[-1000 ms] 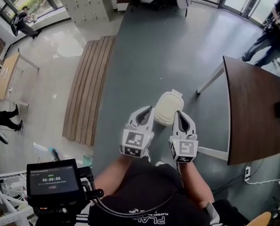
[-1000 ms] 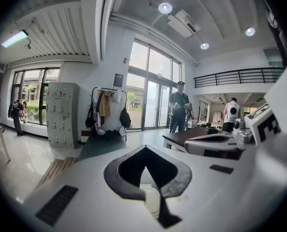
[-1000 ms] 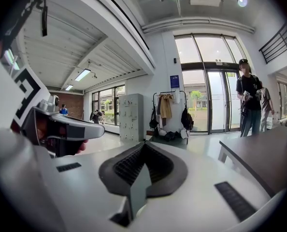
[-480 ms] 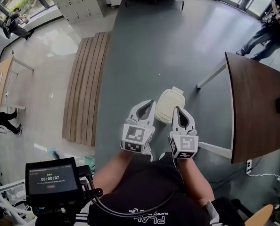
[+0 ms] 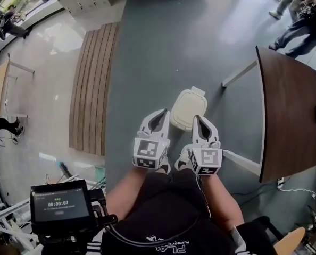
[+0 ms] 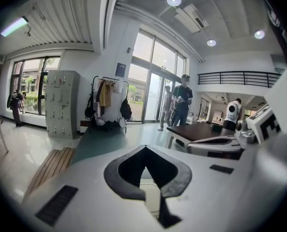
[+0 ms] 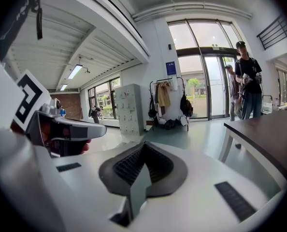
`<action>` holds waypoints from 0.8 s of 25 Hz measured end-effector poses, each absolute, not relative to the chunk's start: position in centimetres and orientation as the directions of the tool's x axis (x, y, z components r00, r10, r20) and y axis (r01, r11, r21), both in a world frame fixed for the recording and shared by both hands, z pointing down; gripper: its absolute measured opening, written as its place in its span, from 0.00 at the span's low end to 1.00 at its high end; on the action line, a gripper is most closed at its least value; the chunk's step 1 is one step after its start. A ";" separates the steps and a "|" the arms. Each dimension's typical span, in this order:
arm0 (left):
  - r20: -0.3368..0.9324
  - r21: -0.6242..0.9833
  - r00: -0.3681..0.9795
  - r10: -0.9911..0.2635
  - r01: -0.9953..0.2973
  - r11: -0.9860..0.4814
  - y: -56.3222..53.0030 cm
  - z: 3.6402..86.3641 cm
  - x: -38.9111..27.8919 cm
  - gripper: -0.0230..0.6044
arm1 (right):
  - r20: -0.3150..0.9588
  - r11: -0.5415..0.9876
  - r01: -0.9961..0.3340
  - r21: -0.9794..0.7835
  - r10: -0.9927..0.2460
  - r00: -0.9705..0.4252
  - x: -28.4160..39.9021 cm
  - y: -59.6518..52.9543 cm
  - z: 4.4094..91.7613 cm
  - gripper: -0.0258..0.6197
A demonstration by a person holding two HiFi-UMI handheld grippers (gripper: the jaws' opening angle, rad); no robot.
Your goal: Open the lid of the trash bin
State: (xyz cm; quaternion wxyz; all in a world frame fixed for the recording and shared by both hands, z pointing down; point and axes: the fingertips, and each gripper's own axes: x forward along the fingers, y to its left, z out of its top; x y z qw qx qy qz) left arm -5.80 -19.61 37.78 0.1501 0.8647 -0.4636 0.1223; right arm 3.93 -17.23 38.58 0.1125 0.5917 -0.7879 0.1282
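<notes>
Cream closed trash bin ahead of left tongs and right tongs, both tight together, empty.

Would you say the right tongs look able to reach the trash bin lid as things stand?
Probably yes: the right tongs hover close to the closed lid with nothing between them, though they are shut.

trash bin | cream, rounded-square | lid shut | upright on grey floor

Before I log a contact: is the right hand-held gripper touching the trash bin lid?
Apart. The right gripper view shows the right hand-held gripper shut, level with the table, no lid at its tips.
</notes>
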 end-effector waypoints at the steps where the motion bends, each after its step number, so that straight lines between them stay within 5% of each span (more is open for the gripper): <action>1: 0.363 0.144 0.532 -0.765 -0.843 -0.518 -19.9 39.0 -5.5 0.03 | 0.342 0.266 -0.961 -0.078 -0.898 -0.277 4.4 -17.5 39.7 0.04; 20: 0.557 0.217 0.497 -0.665 -0.860 -0.461 -21.4 56.1 -3.2 0.03 | 0.569 0.271 -0.945 -0.184 -0.754 -0.327 5.1 -18.1 57.1 0.04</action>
